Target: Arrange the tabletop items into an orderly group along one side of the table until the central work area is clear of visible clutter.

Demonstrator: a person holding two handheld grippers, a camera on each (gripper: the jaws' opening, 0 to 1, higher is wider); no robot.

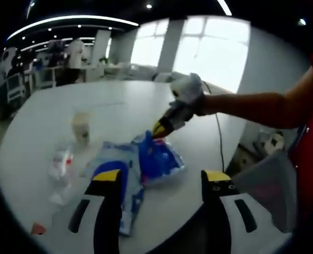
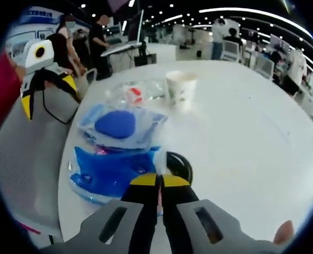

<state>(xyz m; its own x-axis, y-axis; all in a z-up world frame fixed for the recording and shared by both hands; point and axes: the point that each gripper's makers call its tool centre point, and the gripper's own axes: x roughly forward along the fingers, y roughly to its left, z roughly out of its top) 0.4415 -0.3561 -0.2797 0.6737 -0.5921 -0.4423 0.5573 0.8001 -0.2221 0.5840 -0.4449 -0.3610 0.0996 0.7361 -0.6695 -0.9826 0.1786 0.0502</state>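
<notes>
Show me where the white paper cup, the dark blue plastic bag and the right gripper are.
White paper cup (image 2: 181, 89), right gripper view, side wall.
Dark blue plastic bag (image 2: 106, 172), right gripper view, flat middle.
Right gripper (image 2: 159, 181), right gripper view, between yellow tips.

one pale paper cup (image 2: 181, 89), two blue plastic packets (image 2: 113, 170) (image 2: 122, 126) lying side by side, one clear crumpled plastic wrapper (image 2: 138, 92) with a red spot, on one white round table (image 2: 251, 137).

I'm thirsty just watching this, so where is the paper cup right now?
In the right gripper view the paper cup stands upright on the white table, just beyond the blue packets and beside a clear plastic bag.
</notes>
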